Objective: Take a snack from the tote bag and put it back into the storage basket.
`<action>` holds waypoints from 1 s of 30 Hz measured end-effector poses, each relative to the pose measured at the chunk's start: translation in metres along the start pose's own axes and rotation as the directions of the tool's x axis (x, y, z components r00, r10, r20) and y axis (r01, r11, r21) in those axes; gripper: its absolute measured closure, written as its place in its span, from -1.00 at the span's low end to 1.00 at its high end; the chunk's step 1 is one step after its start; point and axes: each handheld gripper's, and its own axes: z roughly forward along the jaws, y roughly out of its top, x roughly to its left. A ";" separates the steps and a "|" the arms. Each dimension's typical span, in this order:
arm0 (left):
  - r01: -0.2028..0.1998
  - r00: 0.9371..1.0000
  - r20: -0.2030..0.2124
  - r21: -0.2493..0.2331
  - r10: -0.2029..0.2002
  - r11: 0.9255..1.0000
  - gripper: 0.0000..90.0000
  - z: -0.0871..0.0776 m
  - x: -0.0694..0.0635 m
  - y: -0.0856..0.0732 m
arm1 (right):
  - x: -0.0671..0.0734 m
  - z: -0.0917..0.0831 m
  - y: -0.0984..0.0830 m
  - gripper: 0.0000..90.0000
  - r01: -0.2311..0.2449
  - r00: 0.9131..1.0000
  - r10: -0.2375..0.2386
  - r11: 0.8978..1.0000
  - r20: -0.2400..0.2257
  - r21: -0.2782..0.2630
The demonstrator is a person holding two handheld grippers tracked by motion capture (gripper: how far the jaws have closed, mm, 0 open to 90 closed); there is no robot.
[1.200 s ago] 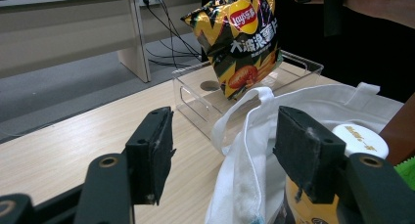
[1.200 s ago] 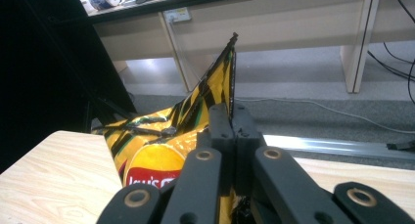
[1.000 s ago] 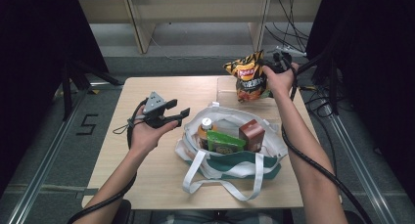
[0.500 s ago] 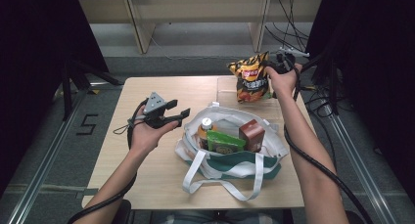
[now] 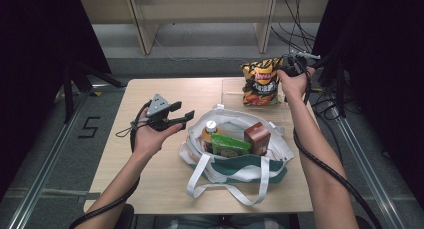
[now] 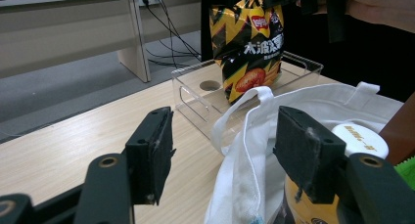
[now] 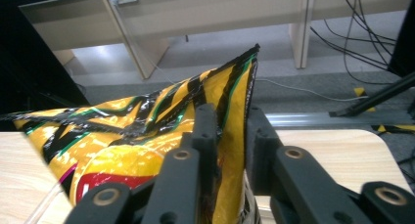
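A yellow and black chips bag (image 5: 261,82) stands upright in a clear plastic tray (image 5: 230,91) at the table's back right. My right gripper (image 5: 286,67) is at the bag's top right corner. In the right gripper view the bag's (image 7: 147,131) sealed edge runs between the jaws of the right gripper (image 7: 230,117). They have just been opening and stand a little apart around it. My left gripper (image 5: 183,110) is open and holds nothing. It hovers just left of a white tote bag (image 5: 235,164); the left gripper (image 6: 222,136) looks past the tote's rim (image 6: 254,136) to the chips bag (image 6: 249,43).
The tote has a green band and long white handles and sits at the table's front middle. Inside it are a bottle with a white cap (image 5: 211,126), a green packet (image 5: 227,145) and a brown carton (image 5: 257,137). Cables hang off the table's right edge.
The chips bag has gone from crumpled and tilted to upright in the tray, and the right hand has shifted slightly right. The left hand has not moved.
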 end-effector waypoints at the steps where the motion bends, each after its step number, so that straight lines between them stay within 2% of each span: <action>1: -0.002 1.000 0.000 0.001 0.002 1.000 -0.13 0.000 0.000 0.000 | 0.000 0.000 0.000 0.63 -0.001 1.000 0.001 1.000 0.005 0.003; 3: -0.003 1.000 -0.001 0.003 0.003 1.000 -0.13 0.000 0.000 0.000 | 0.001 -0.001 0.001 0.52 0.007 1.000 -0.007 1.000 0.029 0.018; 4: -0.003 1.000 0.000 0.003 0.003 1.000 -0.13 0.000 0.000 0.000 | 0.002 -0.002 0.002 0.48 -0.012 1.000 0.012 1.000 0.018 0.018; 6: -0.003 1.000 0.000 0.001 0.003 1.000 -0.13 0.000 -0.001 0.000 | 0.002 -0.004 0.003 0.37 -0.001 1.000 0.000 1.000 0.027 0.025; 7: -0.003 1.000 0.000 0.001 0.003 1.000 -0.13 0.000 -0.001 0.000 | 0.004 -0.005 0.004 0.33 -0.009 1.000 0.008 1.000 0.027 0.023; 10: -0.002 1.000 0.000 -0.001 0.002 1.000 -0.13 0.000 -0.001 0.000 | 0.004 -0.005 0.005 0.21 0.031 0.999 -0.032 0.999 0.038 0.005; 11: -0.002 1.000 0.000 -0.001 0.002 1.000 -0.13 0.000 -0.001 0.000 | 0.007 -0.008 0.007 0.17 0.006 0.999 -0.007 1.000 0.035 0.020; 12: -0.002 1.000 0.000 -0.001 0.002 1.000 -0.13 0.000 -0.001 0.001 | 0.007 -0.009 0.008 0.15 0.022 0.999 -0.023 1.000 0.039 0.021; 15: -0.003 1.000 0.000 0.000 0.003 1.000 -0.13 0.000 -0.001 0.001 | 0.007 -0.011 0.010 0.09 0.038 0.998 -0.038 0.999 0.046 -0.003; 16: -0.003 1.000 0.000 0.000 0.003 1.000 -0.13 0.000 -0.001 0.001 | 0.008 -0.013 0.011 0.08 0.038 0.998 -0.038 0.999 0.050 0.008; 19: -0.003 1.000 0.000 0.000 0.003 1.000 -0.13 0.000 -0.001 0.001 | 0.010 -0.016 0.011 0.03 0.024 0.999 -0.024 1.000 0.029 0.004; 20: -0.003 1.000 0.000 0.000 0.003 1.000 -0.13 0.000 -0.001 0.001 | 0.010 -0.016 0.012 0.02 0.045 0.999 -0.045 0.999 0.028 -0.002; 21: -0.005 1.000 0.000 0.000 0.005 1.000 -0.13 0.000 -0.001 0.001 | 0.010 -0.018 0.012 0.01 0.040 0.999 -0.040 0.999 0.024 0.005; 22: -0.004 1.000 0.005 -0.005 0.004 1.000 -0.13 0.000 -0.001 0.001 | 0.009 -0.019 0.012 -0.01 0.057 0.998 -0.057 0.998 0.023 -0.003; 23: -0.004 1.000 0.000 0.000 0.004 1.000 -0.13 -0.001 -0.001 0.001 | 0.011 -0.019 0.011 -0.02 0.044 0.999 -0.044 0.999 0.028 -0.007; 25: -0.003 1.000 -0.001 -0.002 0.003 1.000 -0.13 -0.001 -0.001 0.001 | 0.010 -0.023 0.011 -0.05 0.055 0.998 -0.055 0.998 0.033 0.003; 26: -0.004 1.000 -0.002 -0.001 0.004 1.000 -0.13 -0.001 -0.001 0.001 | 0.009 -0.024 0.010 -0.05 0.047 0.999 -0.047 0.999 0.020 0.002; 30: -0.003 1.000 -0.002 -0.004 0.003 1.000 -0.14 -0.001 -0.001 0.001 | 0.007 -0.028 0.008 -0.09 0.038 0.999 -0.038 0.999 0.033 0.007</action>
